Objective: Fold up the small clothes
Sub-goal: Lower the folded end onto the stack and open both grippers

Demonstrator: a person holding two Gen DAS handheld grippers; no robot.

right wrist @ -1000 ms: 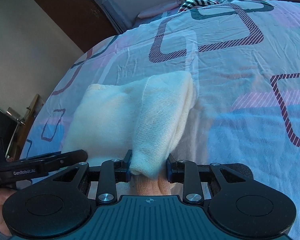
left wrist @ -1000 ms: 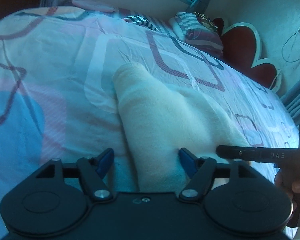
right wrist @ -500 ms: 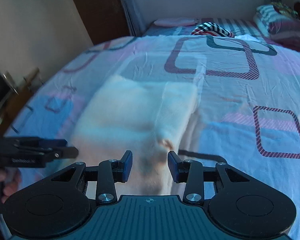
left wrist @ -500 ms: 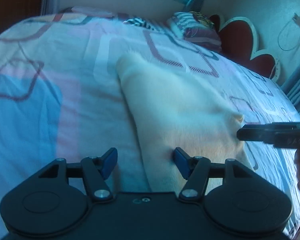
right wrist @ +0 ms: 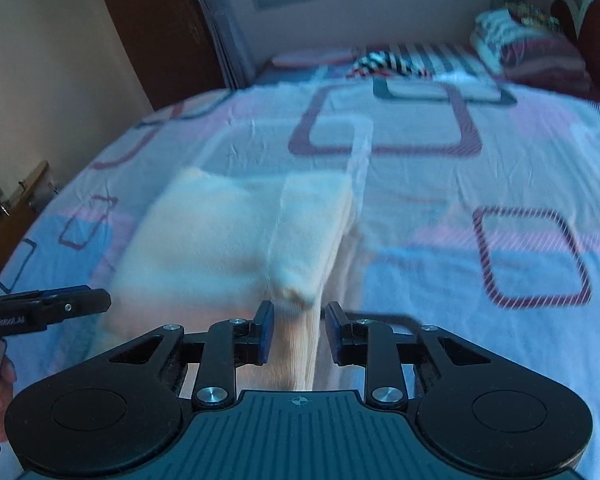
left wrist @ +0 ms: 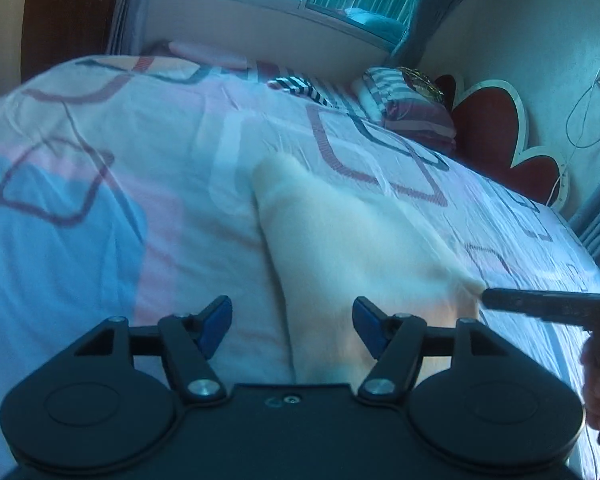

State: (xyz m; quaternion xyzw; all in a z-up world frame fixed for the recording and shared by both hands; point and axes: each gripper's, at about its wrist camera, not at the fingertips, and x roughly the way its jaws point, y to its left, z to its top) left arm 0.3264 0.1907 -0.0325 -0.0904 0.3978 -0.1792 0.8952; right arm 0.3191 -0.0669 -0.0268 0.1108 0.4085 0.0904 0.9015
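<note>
A cream knitted garment [left wrist: 340, 240] lies folded on the patterned bed sheet [left wrist: 100, 160]. My left gripper [left wrist: 292, 322] hovers over its near left edge. Its jaws are opening, the cloth's edge runs below the gap, and the blue pads [left wrist: 216, 320] do not press it. In the right wrist view the garment [right wrist: 228, 240] shows a folded flap with a corner just ahead of my right gripper [right wrist: 300, 332]. Those jaws are closing with cloth under the gap, and the pads [right wrist: 266, 332] stand clear of it. Each gripper shows in the other's view, the right [left wrist: 540, 304] and the left [right wrist: 60, 304].
Folded striped bedding [left wrist: 416, 120] and a striped cloth [left wrist: 300, 88] lie at the head of the bed, by a red headboard [left wrist: 488, 128]. A window and a dark wooden door stand behind. Low furniture [right wrist: 4, 208] sits beside the bed's left edge.
My right gripper has let go of the folded flap, which now lies flat on the garment. Both grippers have drawn back and risen a little, and the right jaws have narrowed.
</note>
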